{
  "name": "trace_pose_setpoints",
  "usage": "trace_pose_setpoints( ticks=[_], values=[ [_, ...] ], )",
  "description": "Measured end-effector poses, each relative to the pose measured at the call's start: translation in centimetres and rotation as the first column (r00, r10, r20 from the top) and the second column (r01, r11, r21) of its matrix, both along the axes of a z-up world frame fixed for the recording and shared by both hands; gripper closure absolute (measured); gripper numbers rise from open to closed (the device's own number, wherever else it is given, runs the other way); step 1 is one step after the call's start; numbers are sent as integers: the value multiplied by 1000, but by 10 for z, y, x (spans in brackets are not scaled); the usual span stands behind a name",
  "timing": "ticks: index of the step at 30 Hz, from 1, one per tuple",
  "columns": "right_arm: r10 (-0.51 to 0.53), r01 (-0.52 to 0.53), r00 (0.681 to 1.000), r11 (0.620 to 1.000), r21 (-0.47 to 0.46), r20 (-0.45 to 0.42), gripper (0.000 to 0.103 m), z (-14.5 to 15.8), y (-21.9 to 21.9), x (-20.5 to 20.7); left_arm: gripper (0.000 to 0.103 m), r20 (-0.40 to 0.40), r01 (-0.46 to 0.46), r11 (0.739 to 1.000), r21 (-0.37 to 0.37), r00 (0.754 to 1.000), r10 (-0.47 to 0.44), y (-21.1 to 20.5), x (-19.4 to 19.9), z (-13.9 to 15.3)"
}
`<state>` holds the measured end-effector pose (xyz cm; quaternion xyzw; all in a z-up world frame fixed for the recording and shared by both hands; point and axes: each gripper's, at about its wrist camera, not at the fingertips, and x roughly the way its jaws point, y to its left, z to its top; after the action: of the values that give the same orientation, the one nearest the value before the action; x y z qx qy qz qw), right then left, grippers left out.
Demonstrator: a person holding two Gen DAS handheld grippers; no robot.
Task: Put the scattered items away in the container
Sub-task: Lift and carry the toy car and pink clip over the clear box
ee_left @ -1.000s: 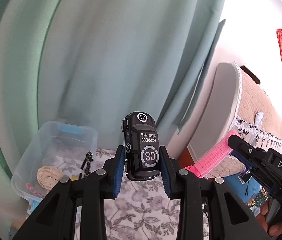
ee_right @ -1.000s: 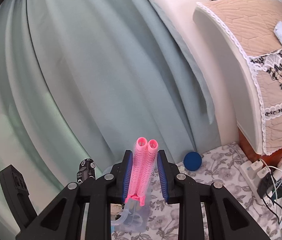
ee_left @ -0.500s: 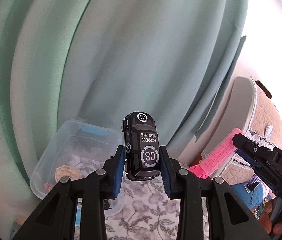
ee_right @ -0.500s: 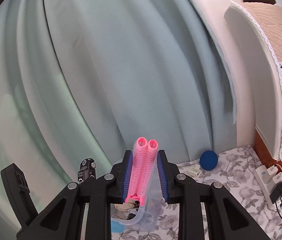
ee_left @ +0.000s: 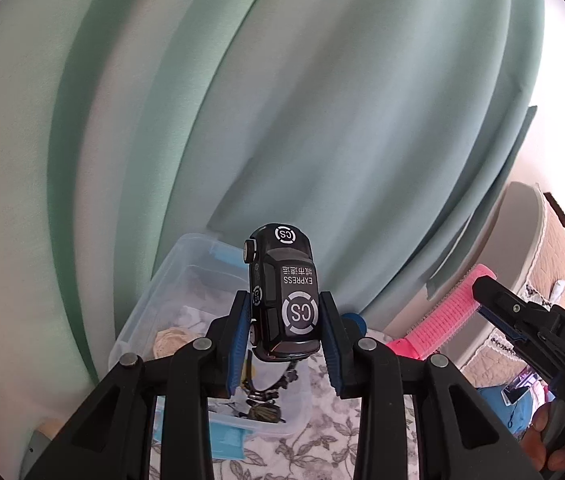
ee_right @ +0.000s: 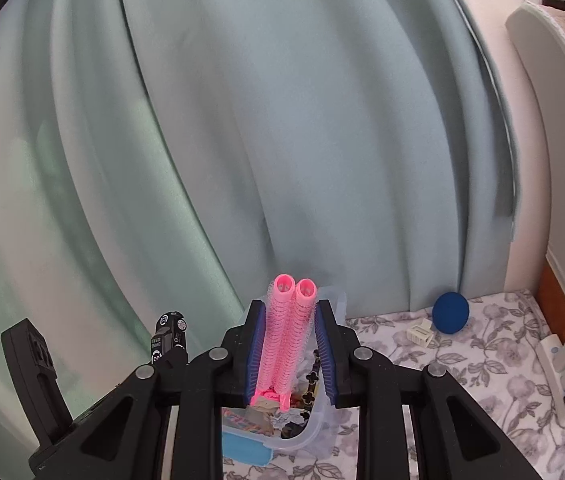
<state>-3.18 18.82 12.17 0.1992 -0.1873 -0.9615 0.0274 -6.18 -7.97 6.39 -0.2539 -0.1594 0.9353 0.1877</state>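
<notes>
Both grippers nearer clear container [ee_left: 186, 280], left fingers [ee_left: 242, 336] clamp black car [ee_left: 286, 300] ("CS EXPRESS"), right fingers [ee_right: 256, 344] clamp pink rollers [ee_right: 288, 336]

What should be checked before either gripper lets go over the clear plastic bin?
1. Left gripper shut on the black toy car: ok.
2. Right gripper shut on the pink hair rollers: ok.
3. Clear plastic bin with blue latches open, room inside: ok.
4. Car directly above the bin: cannot tell.
5. Rollers directly above the bin: cannot tell.
6. Grippers apart from each other: ok.
</notes>
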Motion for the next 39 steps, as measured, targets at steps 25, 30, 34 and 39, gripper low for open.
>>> trace_pose_setpoints(
  ticks=[25, 30, 34, 39],
  values=[
    [56, -62, 993, 997, 51, 105, 76, -24, -34, -59, 68, 120, -60, 998, 25, 991, 56, -41, -42, -49],
    [70, -79, 987, 995, 54, 143, 76, -39, -38, -71, 68, 153, -65, 998, 27, 986, 60, -44, -50, -63],
    [82, -91, 981, 995, 46, 176, 76, -53, -40, -80, 68, 172, -65, 998, 24, 983, 60, -45, -56, -71],
    [98, -108, 973, 993, 39, 208, 75, -74, -50, -89, 68, 190, -63, 998, 18, 980, 58, -45, -62, -80]
  ],
)
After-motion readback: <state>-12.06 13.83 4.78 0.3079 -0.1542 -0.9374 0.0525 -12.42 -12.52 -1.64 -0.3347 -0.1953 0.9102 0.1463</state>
